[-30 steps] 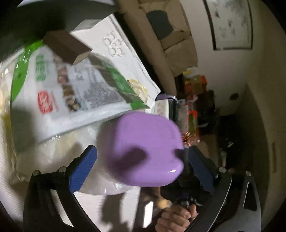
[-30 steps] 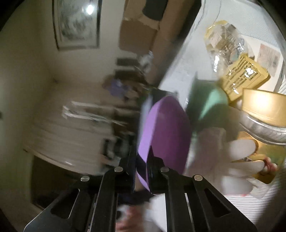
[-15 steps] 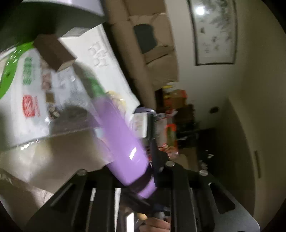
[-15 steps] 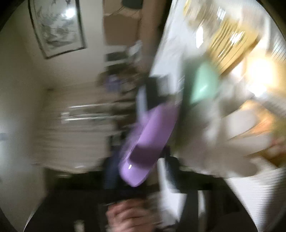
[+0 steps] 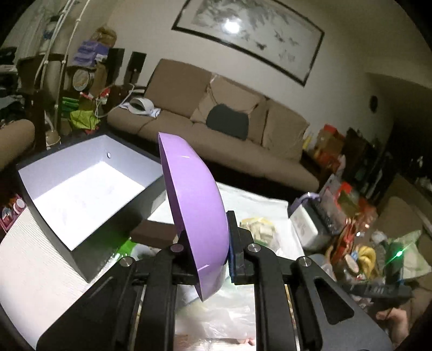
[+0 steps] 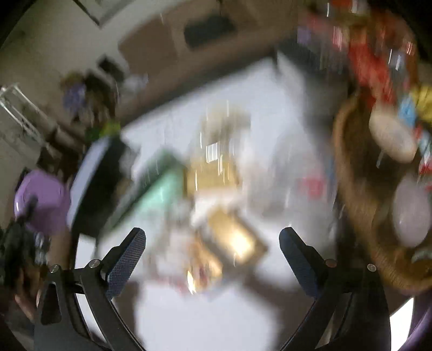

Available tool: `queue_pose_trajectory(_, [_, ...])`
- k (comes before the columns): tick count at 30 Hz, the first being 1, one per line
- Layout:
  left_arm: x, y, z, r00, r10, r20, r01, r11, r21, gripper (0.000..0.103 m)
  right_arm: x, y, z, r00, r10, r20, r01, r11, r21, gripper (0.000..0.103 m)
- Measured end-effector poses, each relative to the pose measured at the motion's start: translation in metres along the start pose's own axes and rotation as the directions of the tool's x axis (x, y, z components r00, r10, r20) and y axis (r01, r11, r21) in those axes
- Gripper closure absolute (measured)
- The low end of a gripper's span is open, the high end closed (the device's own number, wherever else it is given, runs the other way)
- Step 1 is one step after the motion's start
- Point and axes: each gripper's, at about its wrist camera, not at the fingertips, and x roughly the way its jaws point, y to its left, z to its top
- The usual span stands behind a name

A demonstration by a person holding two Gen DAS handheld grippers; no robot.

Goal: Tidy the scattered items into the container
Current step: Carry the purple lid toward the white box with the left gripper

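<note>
Left gripper clamped on purple bowl's rim, bowl held edge-up just right of the open grey box, right gripper empty, jaws opening over cluttered table

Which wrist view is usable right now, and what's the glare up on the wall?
Left wrist view: sharp; purple bowl clear in the left hand-held gripper, lamp glare on the framed picture. Right wrist view: heavy motion blur; only the right hand-held gripper, its jaws opening with nothing between them, reads clearly.

Home living room (brown sofa, framed painting).
</note>
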Motion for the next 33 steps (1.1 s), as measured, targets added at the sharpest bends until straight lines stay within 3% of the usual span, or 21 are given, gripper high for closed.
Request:
queue_pose_trajectory(2, [0.012, -0.005, -0.004, 1.000, 0.018, -0.023, -0.018, 1.000, -0.005, 0.090, 0.029, -0.013, -0.010, 0.993, 0.032, -0.116, -0.012, 0.985, 0.175, 0.001])
queue_pose_trajectory(3, [0.013, -0.005, -0.005, 0.999, 0.021, -0.034, -0.021, 1.000, -0.007, 0.090, 0.036, -0.014, -0.011, 0.992, 0.006, -0.124, 0.020, 0.978, 0.207, 0.001])
queue_pose_trajectory(6, [0.004, -0.010, -0.017, 0.998, 0.008, -0.057, -0.010, 1.000, -0.019, 0.090, 0.055, 0.002, -0.002, 0.984, -0.150, -0.097, 0.167, 0.964, 0.206, 0.001])
queue_pose_trajectory(8, [-0.011, -0.005, -0.023, 0.998, 0.010, -0.059, -0.011, 1.000, -0.017, 0.090, 0.069, 0.012, 0.003, 0.981, -0.167, -0.102, 0.186, 0.959, 0.215, 0.000])
queue_pose_trajectory(12, [-0.022, 0.001, -0.031, 0.997, 0.021, -0.075, -0.021, 1.000, 0.005, 0.090, 0.098, 0.030, 0.005, 0.931, -0.325, -0.164, 0.346, 0.931, 0.117, 0.000])
queue_pose_trajectory(16, [-0.021, -0.002, -0.036, 0.996, 0.009, -0.087, -0.007, 1.000, 0.021, 0.090, 0.096, 0.037, 0.008, 0.931, -0.336, -0.147, 0.344, 0.938, 0.034, 0.000])
queue_pose_trajectory(19, [-0.023, -0.007, -0.037, 0.997, 0.008, -0.081, -0.004, 0.999, 0.052, 0.090, 0.092, 0.045, -0.002, 0.933, -0.307, -0.188, 0.290, 0.950, -0.113, 0.005])
queue_pose_trajectory(22, [-0.025, -0.010, -0.036, 0.997, 0.022, -0.071, -0.016, 0.997, 0.080, 0.090, 0.085, 0.059, -0.028, 0.910, -0.314, -0.271, 0.213, 0.914, -0.345, 0.007])
queue_pose_trajectory(24, [-0.026, -0.009, -0.036, 0.997, 0.020, -0.069, -0.014, 0.997, 0.081, 0.090, 0.074, 0.059, -0.040, 0.904, -0.329, -0.272, 0.197, 0.887, -0.419, 0.008])
queue_pose_trajectory(27, [-0.025, -0.006, -0.035, 0.997, 0.017, -0.077, -0.011, 0.998, 0.070, 0.090, 0.057, 0.047, -0.043, 0.906, -0.330, -0.265, 0.209, 0.894, -0.397, 0.006])
queue_pose_trajectory(33, [-0.022, -0.007, -0.036, 0.996, 0.018, -0.084, -0.011, 0.996, 0.084, 0.090, 0.043, 0.025, -0.037, 0.898, -0.326, -0.295, 0.283, 0.942, -0.180, 0.004])
